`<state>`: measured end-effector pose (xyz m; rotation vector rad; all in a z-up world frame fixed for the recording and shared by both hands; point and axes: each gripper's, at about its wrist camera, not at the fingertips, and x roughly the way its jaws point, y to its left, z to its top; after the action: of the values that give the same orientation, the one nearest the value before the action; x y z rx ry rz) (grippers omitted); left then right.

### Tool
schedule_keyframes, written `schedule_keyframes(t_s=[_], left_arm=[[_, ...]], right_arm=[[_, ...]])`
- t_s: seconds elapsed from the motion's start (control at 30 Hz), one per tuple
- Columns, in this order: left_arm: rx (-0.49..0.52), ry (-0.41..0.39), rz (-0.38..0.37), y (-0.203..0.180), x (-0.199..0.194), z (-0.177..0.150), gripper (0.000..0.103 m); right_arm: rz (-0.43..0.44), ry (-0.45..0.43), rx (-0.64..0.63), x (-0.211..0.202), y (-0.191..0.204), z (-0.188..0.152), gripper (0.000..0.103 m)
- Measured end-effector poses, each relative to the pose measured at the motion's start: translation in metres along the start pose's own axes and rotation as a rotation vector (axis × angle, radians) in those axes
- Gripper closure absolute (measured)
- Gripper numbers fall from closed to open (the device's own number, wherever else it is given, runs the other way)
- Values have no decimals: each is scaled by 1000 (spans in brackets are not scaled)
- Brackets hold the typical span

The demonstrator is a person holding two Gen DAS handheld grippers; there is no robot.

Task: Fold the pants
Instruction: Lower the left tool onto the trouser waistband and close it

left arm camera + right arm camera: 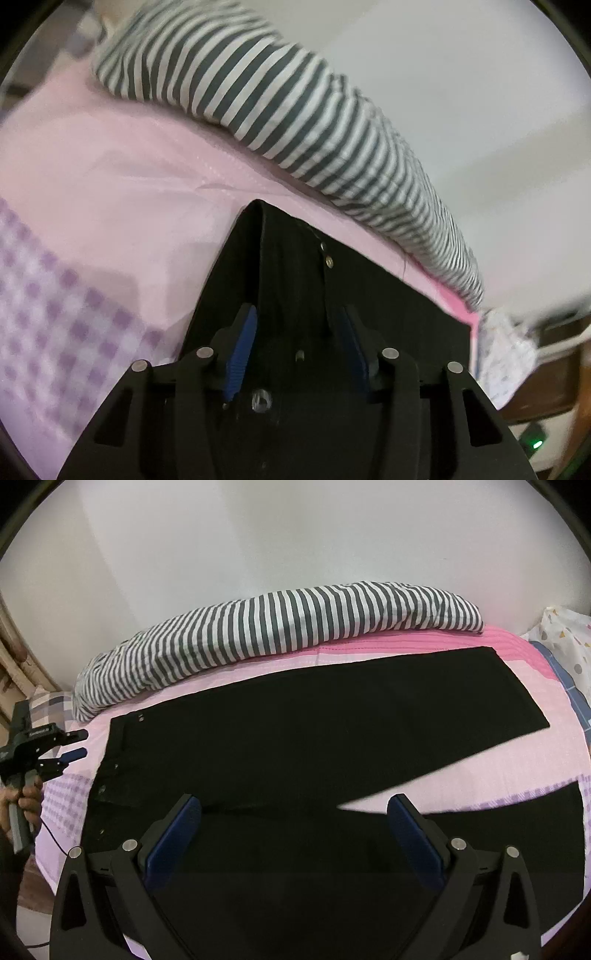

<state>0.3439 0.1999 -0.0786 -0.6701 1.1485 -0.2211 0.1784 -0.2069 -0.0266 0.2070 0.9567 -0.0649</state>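
Note:
Black pants (pixel 314 723) lie spread flat on a pink bed sheet (pixel 461 771), waistband to the left, the two legs splaying apart to the right. My right gripper (pixel 295 805) is open and empty, hovering over the near leg. My left gripper (pixel 79 744), held in a hand, sits just left of the waistband with its fingers apart. In the left wrist view my left gripper (pixel 299 314) is open with the waistband of the pants (pixel 295 266) lying between its blue pads (pixel 245 332); rivets show on the fabric.
A grey-and-white striped quilt (pixel 280 631) lies rolled along the bed's far edge against a white wall; it also shows in the left wrist view (pixel 266 96). A purple checked cloth (pixel 55 306) covers the near left. A patterned pillow (pixel 569 635) sits at the far right.

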Motion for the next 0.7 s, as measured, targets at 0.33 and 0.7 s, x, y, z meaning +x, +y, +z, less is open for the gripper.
schedule_keyframes(t_s=[0.33,0.7], left_arm=[[-56,71,-38,21,48,39,64],[-13,75,-62,10,72,56,90]], right_arm=[[-1,35,-24,44,15,28,3],[31,56,-149,89,34,64,3]])
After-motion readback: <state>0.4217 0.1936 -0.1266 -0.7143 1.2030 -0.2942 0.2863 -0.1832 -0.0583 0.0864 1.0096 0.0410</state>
